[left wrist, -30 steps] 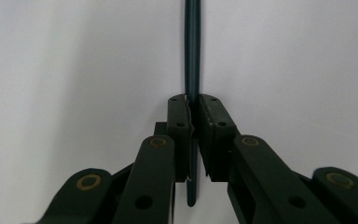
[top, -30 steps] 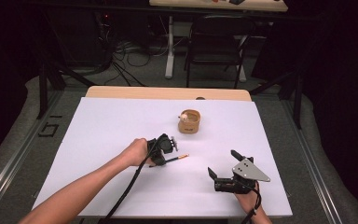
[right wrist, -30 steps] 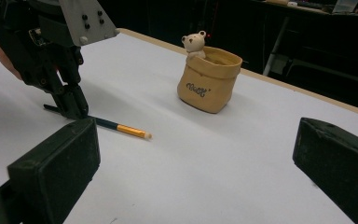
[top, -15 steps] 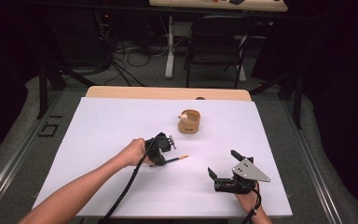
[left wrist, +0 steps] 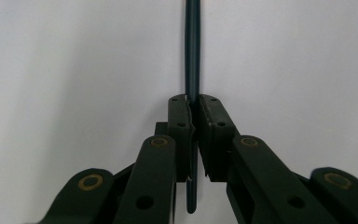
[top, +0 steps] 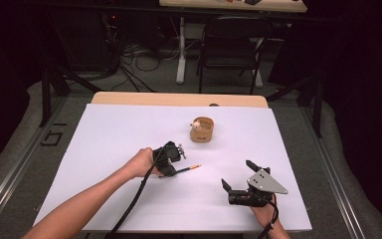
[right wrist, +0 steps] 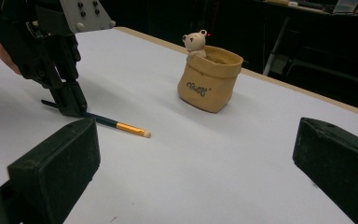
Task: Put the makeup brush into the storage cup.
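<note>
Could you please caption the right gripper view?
Left gripper pinching a dark gold-banded pencil beside a tan bear pouch.

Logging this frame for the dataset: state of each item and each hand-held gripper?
Left hand-held gripper: shut on the brush handle, down at the table.
Right hand-held gripper: open, jaws wide apart, nothing between them.
Brush: lying flat on the white table, dark handle clamped, gold ferrule and pale tip free.
Bear pouch: upright, mouth open, small bear figure at its rim, untouched.
</note>
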The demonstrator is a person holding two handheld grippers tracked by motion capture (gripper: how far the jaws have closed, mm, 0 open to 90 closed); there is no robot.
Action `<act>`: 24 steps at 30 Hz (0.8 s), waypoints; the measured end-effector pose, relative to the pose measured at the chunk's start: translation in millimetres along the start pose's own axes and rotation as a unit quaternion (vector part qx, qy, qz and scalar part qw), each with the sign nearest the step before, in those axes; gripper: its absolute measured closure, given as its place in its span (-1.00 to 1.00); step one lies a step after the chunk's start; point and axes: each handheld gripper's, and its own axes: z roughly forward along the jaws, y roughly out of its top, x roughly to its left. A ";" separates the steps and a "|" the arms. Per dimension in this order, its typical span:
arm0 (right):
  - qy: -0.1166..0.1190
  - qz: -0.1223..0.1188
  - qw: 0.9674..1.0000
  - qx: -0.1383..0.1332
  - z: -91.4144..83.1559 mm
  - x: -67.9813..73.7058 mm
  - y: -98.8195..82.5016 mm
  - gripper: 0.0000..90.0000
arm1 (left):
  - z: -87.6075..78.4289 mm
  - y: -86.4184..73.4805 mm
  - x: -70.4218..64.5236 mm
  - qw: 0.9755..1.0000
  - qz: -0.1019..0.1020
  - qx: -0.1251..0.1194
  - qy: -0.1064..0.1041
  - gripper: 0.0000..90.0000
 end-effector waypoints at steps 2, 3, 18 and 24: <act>0.000 0.000 1.000 0.000 -0.1 -0.3 -0.1 -1.00 | 0.2 1.6 -0.5 1.000 0.004 0.004 0.004 0.86; 0.000 0.000 1.000 0.001 -0.1 -0.4 -0.1 -1.00 | 0.4 2.4 -0.6 1.000 0.007 0.004 0.005 0.85; 0.000 -0.001 1.000 0.002 0.9 -0.2 -0.5 -1.00 | 3.3 12.3 -5.2 1.000 0.020 0.013 0.017 0.86; -0.001 -0.002 1.000 0.000 -0.1 0.2 -0.2 -1.00 | 2.1 7.3 -3.9 1.000 0.012 -0.006 0.012 0.87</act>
